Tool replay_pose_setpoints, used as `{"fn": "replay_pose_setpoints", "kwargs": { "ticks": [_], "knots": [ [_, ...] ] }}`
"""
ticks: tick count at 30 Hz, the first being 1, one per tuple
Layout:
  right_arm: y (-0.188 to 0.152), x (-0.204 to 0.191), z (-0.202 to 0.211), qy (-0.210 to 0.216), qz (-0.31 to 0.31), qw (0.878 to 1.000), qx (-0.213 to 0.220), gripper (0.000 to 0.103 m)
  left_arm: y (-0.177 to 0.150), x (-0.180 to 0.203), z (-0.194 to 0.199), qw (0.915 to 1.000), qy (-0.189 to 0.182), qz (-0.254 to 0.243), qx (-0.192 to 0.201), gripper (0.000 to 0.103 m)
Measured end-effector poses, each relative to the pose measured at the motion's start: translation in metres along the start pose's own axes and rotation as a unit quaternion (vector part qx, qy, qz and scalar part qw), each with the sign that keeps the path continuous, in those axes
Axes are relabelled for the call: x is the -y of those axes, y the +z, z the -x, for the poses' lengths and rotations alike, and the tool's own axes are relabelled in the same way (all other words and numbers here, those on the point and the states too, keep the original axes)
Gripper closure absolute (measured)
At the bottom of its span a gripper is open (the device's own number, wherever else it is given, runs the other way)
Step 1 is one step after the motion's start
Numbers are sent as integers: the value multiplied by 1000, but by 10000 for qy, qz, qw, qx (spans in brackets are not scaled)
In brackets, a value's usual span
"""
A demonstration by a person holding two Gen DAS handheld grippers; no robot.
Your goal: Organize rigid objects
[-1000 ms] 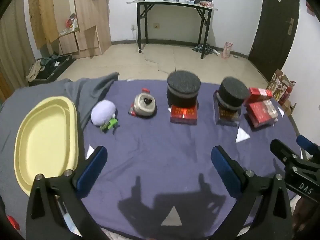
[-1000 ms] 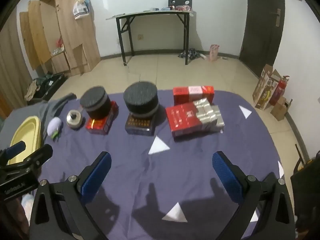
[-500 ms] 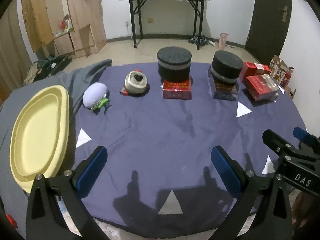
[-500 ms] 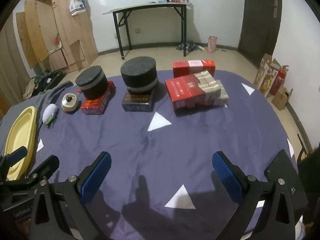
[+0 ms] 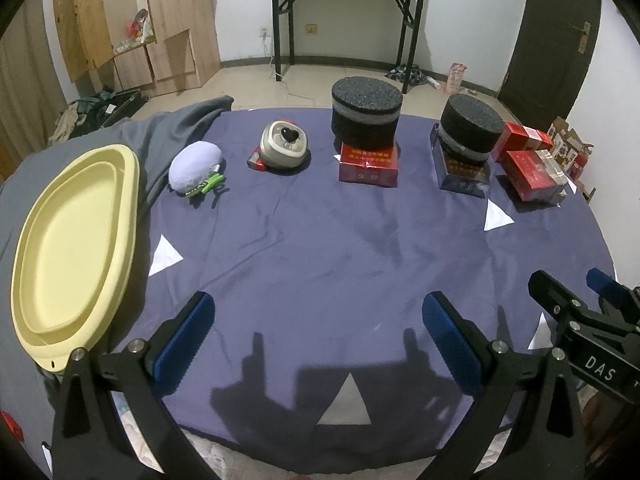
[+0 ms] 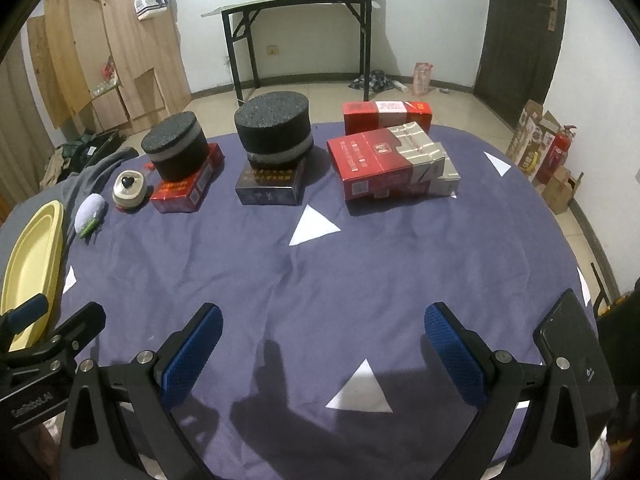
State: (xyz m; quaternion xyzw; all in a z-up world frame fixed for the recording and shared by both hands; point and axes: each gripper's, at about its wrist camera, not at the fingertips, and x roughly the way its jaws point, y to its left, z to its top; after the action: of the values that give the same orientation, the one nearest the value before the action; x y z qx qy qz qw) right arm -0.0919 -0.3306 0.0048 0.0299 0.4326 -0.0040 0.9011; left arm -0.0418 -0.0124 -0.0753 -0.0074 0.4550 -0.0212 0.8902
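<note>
A row of objects stands at the far side of the purple cloth. A black foam cylinder (image 5: 366, 112) sits on a red box (image 5: 368, 165). A second black cylinder (image 5: 470, 128) sits on a dark box (image 5: 462, 174). Red cartons (image 6: 384, 160) lie at the right. A round beige gadget (image 5: 283, 146) and a lilac pouch (image 5: 195, 166) are further left. My left gripper (image 5: 318, 336) is open and empty above the near cloth. My right gripper (image 6: 322, 344) is open and empty, also near the front edge.
A yellow oval tray (image 5: 68, 248) lies at the left on a grey cloth (image 5: 160, 132). A black phone (image 6: 576, 356) lies at the table's right edge. A black-legged desk (image 5: 344, 20) and a dark door (image 5: 552, 28) are beyond the table.
Both grippers have pulled back and risen from the row of objects, so the table looks farther and more of the near cloth shows. Both stay open and empty.
</note>
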Motion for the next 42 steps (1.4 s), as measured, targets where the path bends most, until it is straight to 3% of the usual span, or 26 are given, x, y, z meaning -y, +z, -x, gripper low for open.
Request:
{"fn": "replay_pose_setpoints", "kwargs": {
  "ticks": [42],
  "knots": [
    [-2, -9, -2, -83, 182, 9998, -46, 1, -3, 6, -2, 9998, 86, -157, -51, 0]
  ]
}}
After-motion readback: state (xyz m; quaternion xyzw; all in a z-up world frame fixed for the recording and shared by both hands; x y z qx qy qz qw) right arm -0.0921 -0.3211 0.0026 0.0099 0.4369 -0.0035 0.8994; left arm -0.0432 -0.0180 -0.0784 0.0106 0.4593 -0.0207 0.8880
